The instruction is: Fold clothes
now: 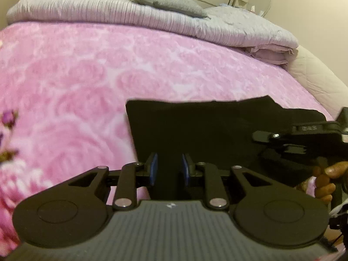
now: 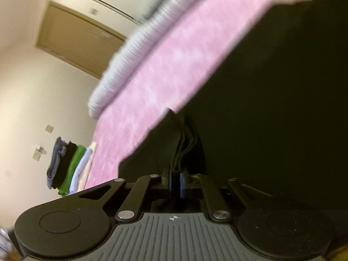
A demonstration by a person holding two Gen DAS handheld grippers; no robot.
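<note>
A black garment (image 1: pixel 206 130) lies folded flat on the pink floral blanket (image 1: pixel 76 76) near the bed's right edge. My left gripper (image 1: pixel 168 170) hovers at its near edge with the blue pads apart and nothing between them. My right gripper (image 2: pixel 176 183) is tilted and shut on a bunched edge of the black garment (image 2: pixel 271 108), which fills the right of its view. The right gripper also shows in the left wrist view (image 1: pixel 267 139) at the garment's right side, with a hand behind it.
A folded lilac quilt (image 1: pixel 130 15) and a grey pillow (image 1: pixel 167 1) lie at the head of the bed. A stack of folded clothes (image 2: pixel 67 167) sits at the bed's far corner. A door (image 2: pixel 76 41) and the wall stand behind.
</note>
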